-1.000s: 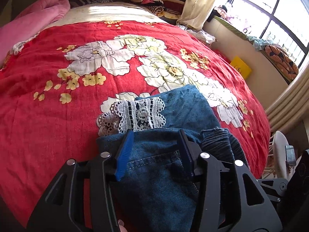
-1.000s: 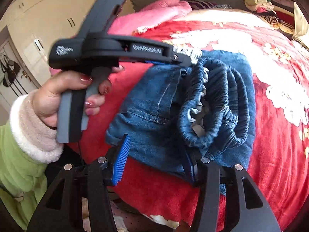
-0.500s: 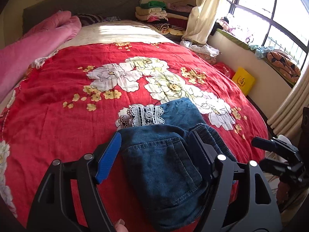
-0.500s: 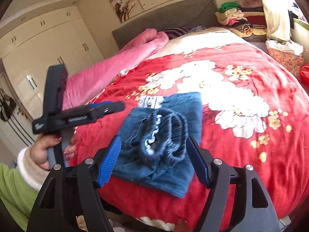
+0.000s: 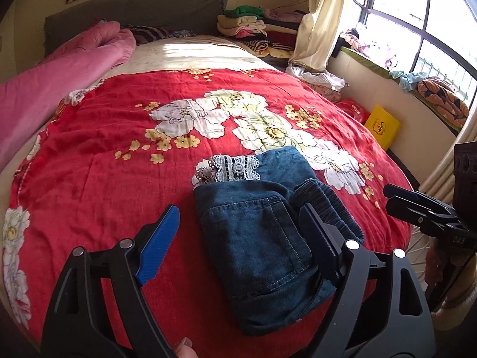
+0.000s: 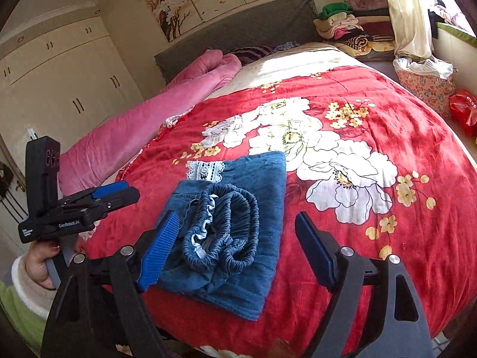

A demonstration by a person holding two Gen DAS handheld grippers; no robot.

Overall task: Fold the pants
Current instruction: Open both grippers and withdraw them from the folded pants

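Pants (image 5: pixel 262 238) lying folded on bed (image 5: pixel 89 185), just ahead of both fingers. Left gripper (image 5: pixel 238 238) and right gripper (image 6: pixel 232 250) opening, gripping nothing. Denim soft, floppy, moderately heavy; pinching thick folded edge likely safest.

The folded pants (image 5: pixel 262 238) lie on the bed (image 5: pixel 119 179), near its closer edge, directly ahead of the left hand-held gripper (image 5: pixel 238 238) and between its opening jaws, untouched by either pad. The lace trim (image 5: pixel 229 168) sticks out at the far end of the pants. The right hand-held gripper (image 6: pixel 235 238) hovers over the waistband (image 6: pixel 223 226) side, jaws opening, pads clear of the cloth. Beyond the pants the bedspread runs on to the headboard (image 5: pixel 134 12); a rolled quilt (image 5: pixel 59 74) lies far left, stacked clothes (image 5: pixel 253 29) far right, a window (image 5: pixel 417 29) to the right.
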